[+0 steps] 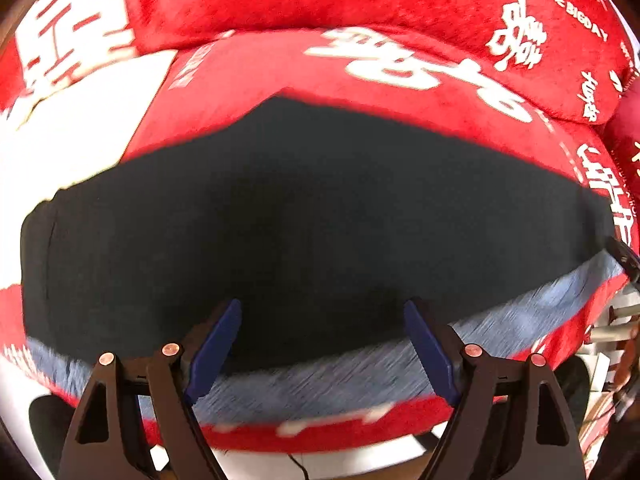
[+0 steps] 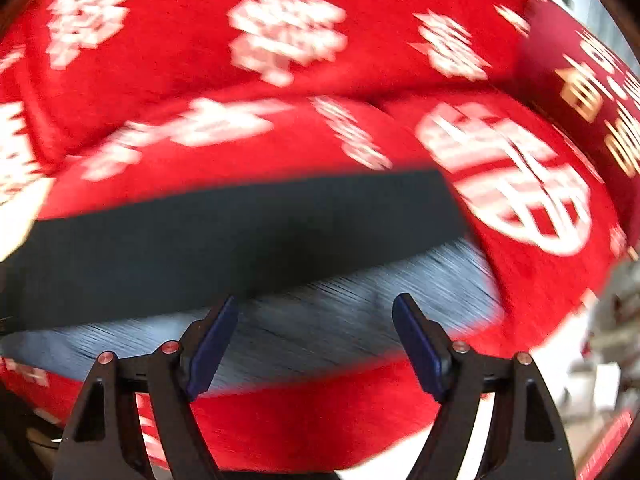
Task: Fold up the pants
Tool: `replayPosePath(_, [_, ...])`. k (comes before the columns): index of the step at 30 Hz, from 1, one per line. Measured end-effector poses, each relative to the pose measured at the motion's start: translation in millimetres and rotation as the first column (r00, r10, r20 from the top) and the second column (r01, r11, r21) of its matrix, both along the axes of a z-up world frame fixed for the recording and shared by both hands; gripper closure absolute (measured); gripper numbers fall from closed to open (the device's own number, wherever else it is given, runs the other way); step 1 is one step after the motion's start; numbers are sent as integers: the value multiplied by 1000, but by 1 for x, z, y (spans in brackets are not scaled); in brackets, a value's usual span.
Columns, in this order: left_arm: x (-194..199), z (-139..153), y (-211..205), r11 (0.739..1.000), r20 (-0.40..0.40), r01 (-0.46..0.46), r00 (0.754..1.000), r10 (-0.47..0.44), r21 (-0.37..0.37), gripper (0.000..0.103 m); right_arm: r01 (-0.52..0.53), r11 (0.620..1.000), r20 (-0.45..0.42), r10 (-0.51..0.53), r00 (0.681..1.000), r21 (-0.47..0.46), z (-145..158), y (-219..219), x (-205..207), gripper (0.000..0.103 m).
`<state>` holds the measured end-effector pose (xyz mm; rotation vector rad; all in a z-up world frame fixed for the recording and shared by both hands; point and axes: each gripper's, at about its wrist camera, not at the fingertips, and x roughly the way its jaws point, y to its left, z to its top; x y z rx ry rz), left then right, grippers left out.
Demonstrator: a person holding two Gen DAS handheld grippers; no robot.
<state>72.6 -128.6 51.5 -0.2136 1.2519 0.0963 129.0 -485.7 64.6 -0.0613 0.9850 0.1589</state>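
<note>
Red bedding point(image 1: 248, 92) printed with large white characters fills the room's view, and on it lie the pants point(image 1: 312, 208), a dark navy garment spread flat with a band of pale blue-grey fleecy lining point(image 1: 328, 384) showing along the near edge. No container shows in either view.

Above the pants hangs the left gripper point(image 1: 322, 350), its jaws standing wide apart with nothing between the blue pads point(image 1: 214, 348); the fabric lies below them, untouched as far as I can tell. Over the lining strip hangs the right gripper point(image 2: 316, 346), its jaws likewise spread wide and empty.

From the left wrist the whole width of the pants is seen, with a seam near the left end, a white patch of the bedding point(image 1: 80, 128) beyond it, and a red pillow point(image 1: 400, 4) bearing white lettering behind. At the right edge a dark gripper part point(image 1: 624, 256) pokes in. From the right wrist, heavily blurred, only the pants' right end point(image 2: 240, 232) shows, with a big round white emblem point(image 2: 516, 184) on the bedding just beside it.
</note>
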Motion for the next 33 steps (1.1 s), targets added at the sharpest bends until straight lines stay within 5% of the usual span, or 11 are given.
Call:
replayPosePath(5, [56, -13, -16, 998, -37, -52, 998, 54, 46, 19, -161, 987, -82, 163, 983, 26, -24, 104, 45, 20])
replayPosePath(8, [70, -24, -11, 995, -54, -73, 996, 77, 66, 19, -209, 976, -98, 202, 974, -61, -38, 127, 64, 18])
replayPosePath(11, [71, -24, -3, 995, -41, -74, 996, 77, 59, 18, -181, 981, -101, 173, 980, -73, -35, 93, 74, 17])
replayPosePath(17, [73, -25, 7, 995, -40, -77, 996, 79, 60, 18, 116, 991, -132, -124, 984, -67, -39, -62, 104, 10])
replayPosePath(19, [73, -23, 4, 993, -50, -87, 995, 91, 83, 18, 140, 988, -129, -147, 981, -62, -35, -86, 106, 10])
replayPosePath(20, [69, -19, 3, 992, -54, -100, 993, 105, 79, 18, 181, 971, -119, -201, 972, -158, -30, -87, 104, 10])
replayPosePath(22, [56, -11, 4, 993, -31, -115, 993, 116, 28, 18, 185, 977, -105, -196, 975, -110, -16, -83, 91, 11])
replayPosePath(25, [33, -15, 0, 995, -47, -90, 995, 91, 30, 18, 78, 997, -88, -76, 993, 18, 0, -52, 48, 11])
replayPosePath(29, [13, -20, -3, 994, -27, -20, 999, 23, 111, 18, -125, 990, -87, 119, 989, -69, -17, 13, -6, 10])
replayPosePath(31, [4, -17, 6, 991, -26, -28, 999, 32, 128, 18, -130, 985, -115, 117, 986, -113, -35, 16, -11, 10])
replayPosePath(33, [-7, -14, 24, 985, -24, -64, 997, 68, 159, 18, -26, 997, -131, 17, 991, -68, -42, -6, -9, 0])
